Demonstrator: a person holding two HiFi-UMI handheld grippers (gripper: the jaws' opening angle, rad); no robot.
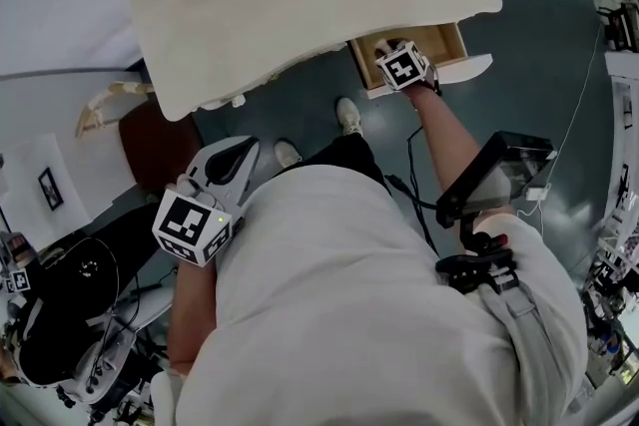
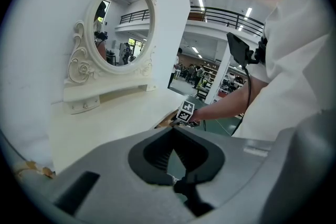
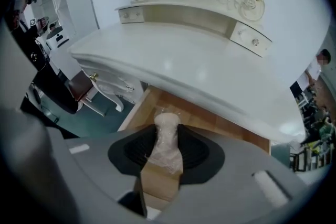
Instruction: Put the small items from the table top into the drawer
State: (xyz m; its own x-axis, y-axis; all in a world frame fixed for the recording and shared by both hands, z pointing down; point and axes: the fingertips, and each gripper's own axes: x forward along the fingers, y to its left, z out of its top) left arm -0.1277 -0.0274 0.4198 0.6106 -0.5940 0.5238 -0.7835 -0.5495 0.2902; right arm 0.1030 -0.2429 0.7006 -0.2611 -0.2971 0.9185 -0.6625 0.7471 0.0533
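My right gripper (image 3: 167,157) pinches a small pale packet (image 3: 167,134) wrapped in crinkled clear film, and the jaws press on its sides. The packet's long axis runs straight out along the jaws, and its free end points down into the open drawer (image 3: 135,112).

The drawer lies directly ahead of and below this gripper, so the packet is already above its bare wooden floor. The table top (image 3: 199,71) juts out over the back of the drawer, and its front edge is close above the packet. The drawer's left wall is just beside the jaws. Further right the floor looks free.

My left gripper (image 2: 175,173) is held back by my body, well away from the drawer. Its jaws meet at the tips, with nothing between them.

I judge the right hand is the one to let go.
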